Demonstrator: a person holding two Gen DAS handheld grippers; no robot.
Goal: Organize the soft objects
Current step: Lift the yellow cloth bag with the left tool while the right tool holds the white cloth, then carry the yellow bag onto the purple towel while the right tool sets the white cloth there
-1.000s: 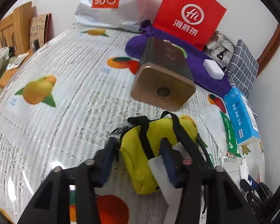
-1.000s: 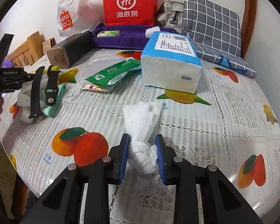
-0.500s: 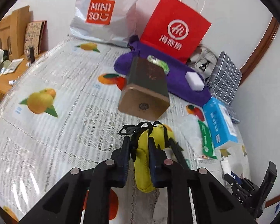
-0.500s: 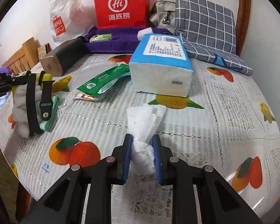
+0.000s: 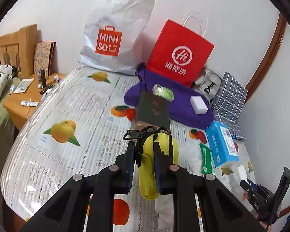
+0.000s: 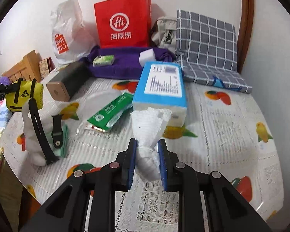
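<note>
Since a second ago the left gripper (image 5: 144,159) has closed on the small yellow fabric pouch with black straps (image 5: 152,166) and lifted it off the fruit-print tablecloth (image 5: 71,116); its long axis runs six to twelve o'clock. The right gripper (image 6: 146,155) stays clamped on a crumpled white tissue wad (image 6: 147,135), loose end fanning toward twelve. At twelve o'clock the purple cloth bag (image 5: 185,104) carries a green packet (image 5: 163,92) and white sponge block (image 5: 198,106).
</note>
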